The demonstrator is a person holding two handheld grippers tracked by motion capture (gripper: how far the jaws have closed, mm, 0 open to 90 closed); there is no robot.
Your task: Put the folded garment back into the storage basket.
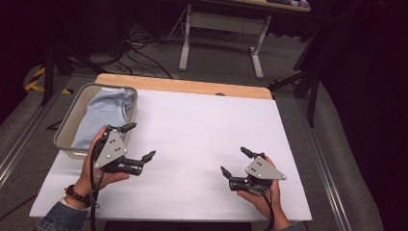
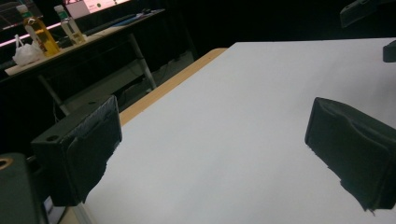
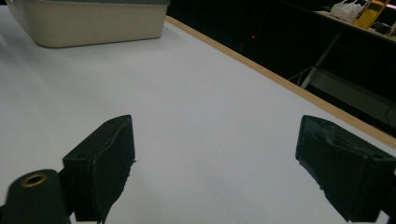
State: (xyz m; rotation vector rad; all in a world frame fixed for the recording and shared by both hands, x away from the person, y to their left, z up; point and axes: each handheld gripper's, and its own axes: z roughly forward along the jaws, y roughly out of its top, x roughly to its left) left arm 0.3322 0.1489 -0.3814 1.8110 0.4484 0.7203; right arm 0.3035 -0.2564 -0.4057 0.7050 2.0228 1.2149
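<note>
— On the white counter [image 1: 192, 139], where are the left tongs [image 1: 141, 142]?
— Just beside the grey bin [image 1: 67, 126] at the left edge, jaws spread wide, gripping nothing. A pale blue cloth [image 1: 103, 113] lies inside the bin.
— And the right tongs [image 1: 234, 161]?
— Near the front right, well apart from the bin, also wide open and empty, hovering over bare counter.

no legible text, label or number anywhere
</note>
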